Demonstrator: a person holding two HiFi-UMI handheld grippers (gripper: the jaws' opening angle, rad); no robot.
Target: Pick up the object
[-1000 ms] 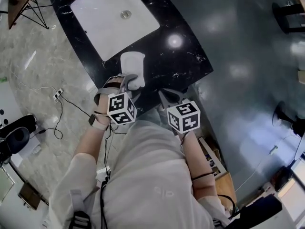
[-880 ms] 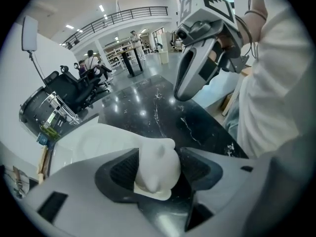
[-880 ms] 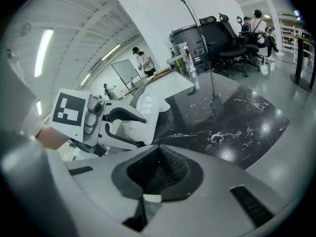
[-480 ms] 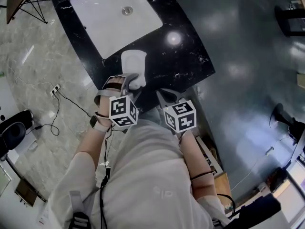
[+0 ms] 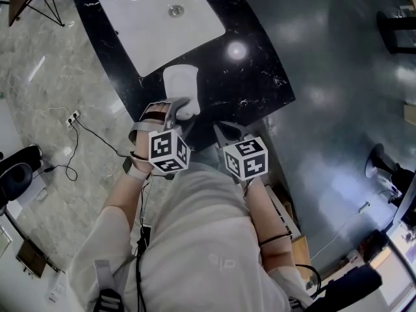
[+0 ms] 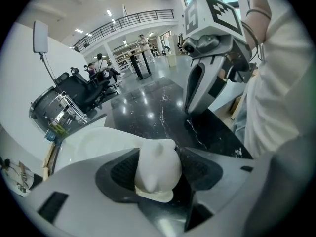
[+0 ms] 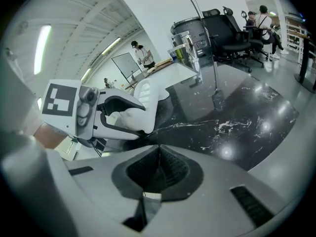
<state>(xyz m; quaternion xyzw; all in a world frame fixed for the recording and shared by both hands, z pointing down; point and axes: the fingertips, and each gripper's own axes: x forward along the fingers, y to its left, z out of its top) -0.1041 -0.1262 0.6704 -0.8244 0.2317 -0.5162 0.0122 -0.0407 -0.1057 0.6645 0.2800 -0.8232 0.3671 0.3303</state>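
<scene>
Head view: white moulded object (image 5: 180,83) at the near edge of the black marble counter (image 5: 253,77), at 12 o'clock of the left gripper (image 5: 177,111), right gripper (image 5: 227,132) at 4 o'clock of that; left gripper view alone shows the pads pinching the object's two sides — right gripper view shows its own fingers pressed together, nothing between.

Grey left tongs (image 5: 180,107), right tongs (image 5: 225,130), black-and-white marker cubes (image 5: 168,151), white top (image 5: 208,239)

I see a black marble counter (image 5: 257,77) with a white sink (image 5: 149,34) set in it, a drain (image 5: 175,10) inside; cables (image 5: 91,135) trail across the floor (image 5: 45,96).
</scene>
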